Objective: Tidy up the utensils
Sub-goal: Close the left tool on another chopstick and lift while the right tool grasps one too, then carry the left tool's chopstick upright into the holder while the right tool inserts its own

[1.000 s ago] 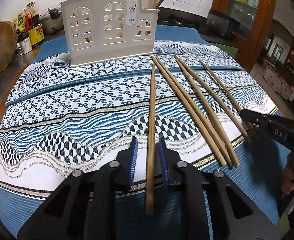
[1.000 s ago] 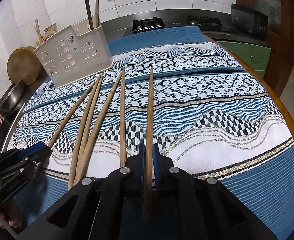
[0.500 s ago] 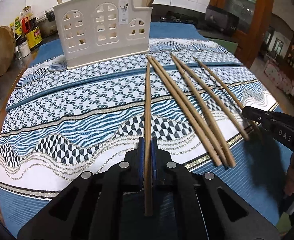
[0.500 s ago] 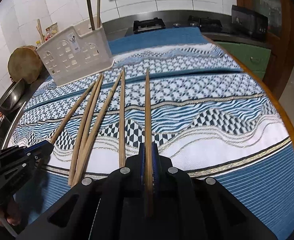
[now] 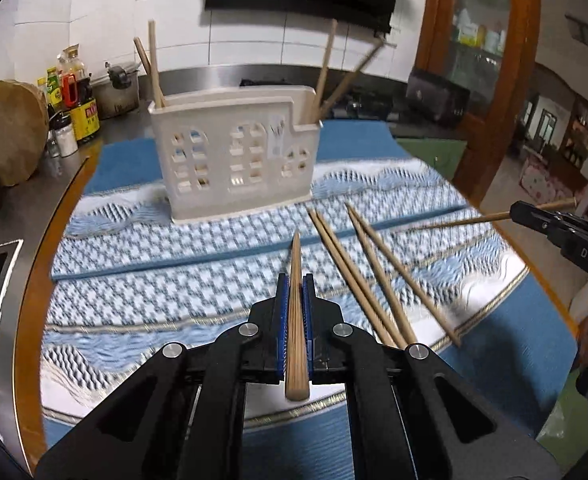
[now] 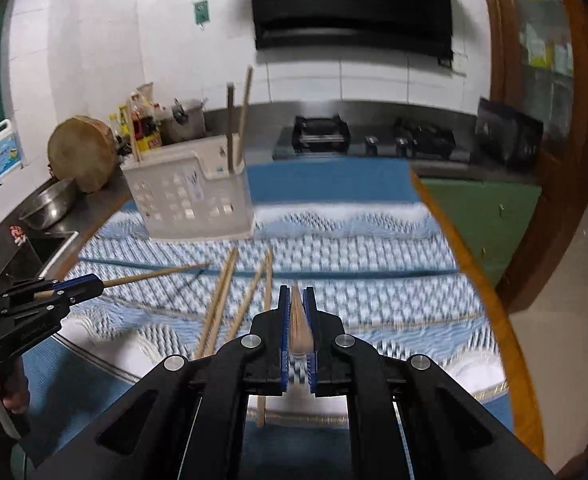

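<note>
Between my left gripper (image 5: 294, 280) pads I am clamping one chopstick (image 5: 295, 312), its tip pointing at the white utensil holder (image 5: 233, 160) and raised above the patterned cloth (image 5: 153, 280). My right gripper (image 6: 297, 292) is clenching a second chopstick (image 6: 300, 328), which I am seeing end-on between the blue pads, also lifted over the cloth. Four loose chopsticks (image 5: 374, 276) are lying on the cloth between my two grippers, near both and fanning toward the holder. That holder is standing upright at the far side of the cloth, with two chopsticks rising from each end. I am seeing open cloth ahead of both held sticks up to the holder's front wall. On my left, the wooden table edge (image 5: 41, 280) is curving close by a steel counter (image 5: 13, 216); on my right, the table rim (image 6: 490, 300) is dropping off to floor.
</note>
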`<state>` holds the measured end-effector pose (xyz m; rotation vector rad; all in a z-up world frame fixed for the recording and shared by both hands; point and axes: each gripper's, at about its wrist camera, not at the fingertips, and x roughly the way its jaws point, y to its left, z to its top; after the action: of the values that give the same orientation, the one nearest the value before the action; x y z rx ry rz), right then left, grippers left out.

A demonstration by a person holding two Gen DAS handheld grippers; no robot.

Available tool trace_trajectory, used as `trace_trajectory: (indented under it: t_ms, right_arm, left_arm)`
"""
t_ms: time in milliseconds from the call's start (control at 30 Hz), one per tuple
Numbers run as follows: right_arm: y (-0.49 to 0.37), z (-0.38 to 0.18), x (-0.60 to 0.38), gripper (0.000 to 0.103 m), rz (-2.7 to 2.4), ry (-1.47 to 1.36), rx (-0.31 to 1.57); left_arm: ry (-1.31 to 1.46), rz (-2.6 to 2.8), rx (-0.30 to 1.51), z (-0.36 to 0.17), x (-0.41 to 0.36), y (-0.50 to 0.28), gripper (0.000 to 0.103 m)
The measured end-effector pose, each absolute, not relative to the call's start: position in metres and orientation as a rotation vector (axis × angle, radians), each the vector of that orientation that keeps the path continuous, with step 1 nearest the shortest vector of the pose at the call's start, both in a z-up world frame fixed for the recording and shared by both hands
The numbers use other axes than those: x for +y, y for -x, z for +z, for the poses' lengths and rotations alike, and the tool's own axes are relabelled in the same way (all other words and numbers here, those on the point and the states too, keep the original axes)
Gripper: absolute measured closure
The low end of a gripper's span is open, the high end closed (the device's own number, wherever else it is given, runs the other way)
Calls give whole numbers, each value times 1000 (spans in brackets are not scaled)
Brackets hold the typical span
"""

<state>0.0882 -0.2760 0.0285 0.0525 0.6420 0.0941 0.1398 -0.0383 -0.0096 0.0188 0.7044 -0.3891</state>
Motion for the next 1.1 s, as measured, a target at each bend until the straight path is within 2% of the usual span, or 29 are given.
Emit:
trace_trajectory:
  t_ms: [600,767,1100]
  right_arm:
    - [-183,171,-228,96,330,6,566]
    - [-214,174,-206,96,318,44,592]
    - [-267,134,-186,96,298,66,708]
  left_arm:
    - [-15,-378,629,53,-9,-177,98]
    - [-12,-370,581,82,5,-180,98]
    - [19,-314,404,165,25,-198,98]
